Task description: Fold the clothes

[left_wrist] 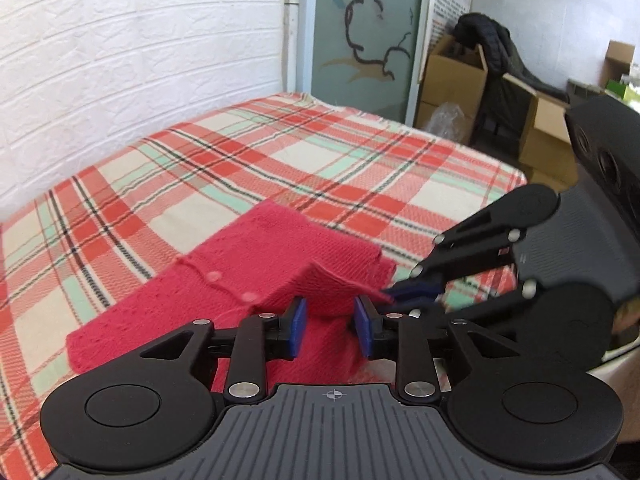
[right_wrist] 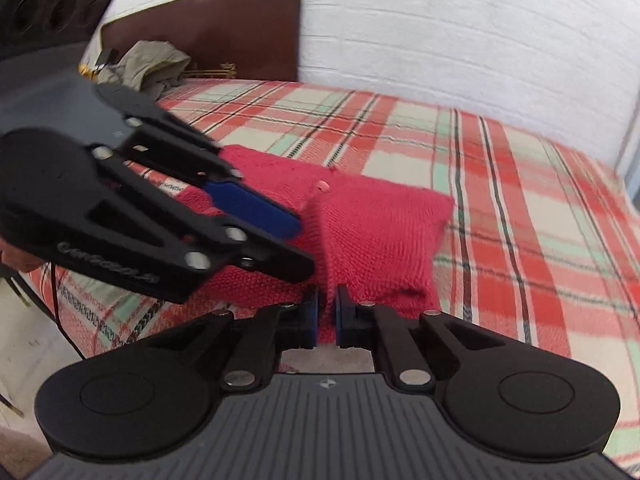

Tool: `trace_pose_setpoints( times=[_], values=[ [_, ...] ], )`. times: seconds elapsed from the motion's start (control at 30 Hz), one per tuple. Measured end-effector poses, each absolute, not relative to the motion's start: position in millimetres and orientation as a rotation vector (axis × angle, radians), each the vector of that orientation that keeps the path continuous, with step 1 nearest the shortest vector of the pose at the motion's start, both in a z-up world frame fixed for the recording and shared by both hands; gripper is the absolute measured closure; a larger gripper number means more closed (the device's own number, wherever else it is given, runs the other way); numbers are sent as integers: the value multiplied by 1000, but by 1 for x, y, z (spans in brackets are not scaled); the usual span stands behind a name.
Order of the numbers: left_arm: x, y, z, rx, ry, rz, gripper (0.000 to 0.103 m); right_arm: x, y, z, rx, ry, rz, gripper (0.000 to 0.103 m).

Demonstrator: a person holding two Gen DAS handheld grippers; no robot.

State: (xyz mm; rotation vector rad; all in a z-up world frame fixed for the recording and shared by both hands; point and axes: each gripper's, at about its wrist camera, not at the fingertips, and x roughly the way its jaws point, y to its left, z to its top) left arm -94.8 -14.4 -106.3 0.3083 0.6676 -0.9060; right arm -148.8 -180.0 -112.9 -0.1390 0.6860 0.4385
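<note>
A red knit garment (left_wrist: 256, 264) with small buttons lies partly folded on the plaid bed sheet (left_wrist: 280, 160). My left gripper (left_wrist: 331, 328) stands open low over its near part, a raised fold of the knit between the blue pads (left_wrist: 298, 326) without being pinched. My right gripper (left_wrist: 394, 295) comes in from the right, shut on the garment's edge. In the right wrist view the right gripper (right_wrist: 328, 316) has its pads nearly together with the red garment (right_wrist: 380, 232) clamped between them. There the left gripper (right_wrist: 302, 246) reaches in from the left, just above the knit.
A white brick-pattern wall (left_wrist: 140, 60) runs along the bed's far side. Cardboard boxes (left_wrist: 452, 80) with a black garment (left_wrist: 492, 44) draped over them stand beyond the bed's end. A dark headboard (right_wrist: 208, 28) and a crumpled grey-green cloth (right_wrist: 148, 64) are at the head.
</note>
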Motion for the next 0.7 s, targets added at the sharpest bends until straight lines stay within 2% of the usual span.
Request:
trace_pose_setpoints(
  times=[0.2, 0.3, 0.37, 0.6, 0.63, 0.67, 0.7],
  values=[
    [-101, -19, -115, 397, 679, -889, 60, -140, -210, -114, 148, 720, 457, 94],
    [-108, -29, -117, 458, 661, -919, 56, -132, -231, -121, 366, 753, 457, 96],
    [-111, -35, -119, 499, 647, -922, 53, -130, -238, -125, 431, 766, 454, 96],
    [-106, -44, -126, 535, 657, -903, 54, -129, -250, -131, 568, 760, 510, 98],
    [-105, -45, -129, 537, 660, -891, 75, -128, -253, -132, 603, 759, 524, 98],
    [-105, -46, -131, 540, 663, -879, 83, -128, -256, -132, 633, 758, 536, 98],
    [-105, -45, -130, 524, 660, -869, 88, -127, -258, -133, 650, 758, 539, 98]
  ],
)
